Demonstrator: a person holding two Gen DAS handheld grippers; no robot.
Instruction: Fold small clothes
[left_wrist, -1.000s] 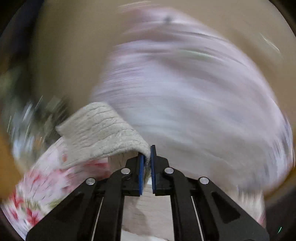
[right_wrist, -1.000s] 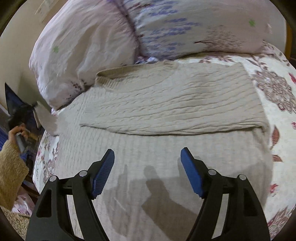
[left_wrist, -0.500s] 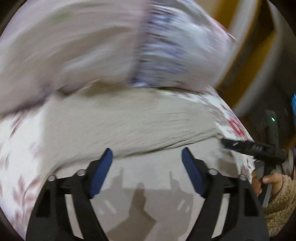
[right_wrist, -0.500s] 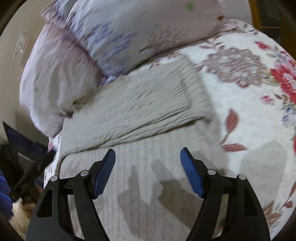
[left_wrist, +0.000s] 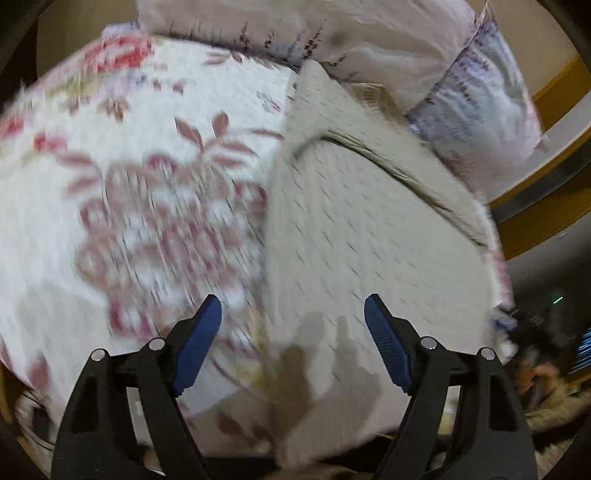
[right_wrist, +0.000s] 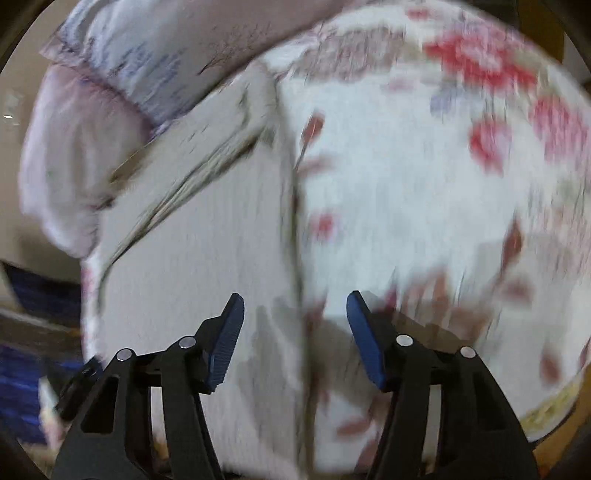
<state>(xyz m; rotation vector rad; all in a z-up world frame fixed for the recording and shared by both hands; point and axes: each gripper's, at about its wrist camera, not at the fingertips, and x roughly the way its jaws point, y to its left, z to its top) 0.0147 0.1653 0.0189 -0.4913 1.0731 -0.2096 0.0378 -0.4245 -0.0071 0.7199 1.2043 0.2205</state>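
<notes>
A beige knit sweater (left_wrist: 369, 229) lies flat on the floral bedspread (left_wrist: 129, 192), with one part folded over along its far side. My left gripper (left_wrist: 293, 343) is open and empty, hovering over the sweater's left edge. In the right wrist view the sweater (right_wrist: 199, 258) fills the left half, and my right gripper (right_wrist: 295, 336) is open and empty over its right edge, where it meets the bedspread (right_wrist: 424, 192). Both views are blurred by motion.
Two pale floral pillows (left_wrist: 388, 48) lie against the sweater's far edge, also seen in the right wrist view (right_wrist: 140, 62). The bed's edge drops off at the right (left_wrist: 502, 295). A wooden frame (left_wrist: 554, 122) stands beyond it.
My left gripper let go of the sweater's corner, opened, and swung left to the sweater's left edge. My right gripper stayed open and swung right to the sweater's right edge.
</notes>
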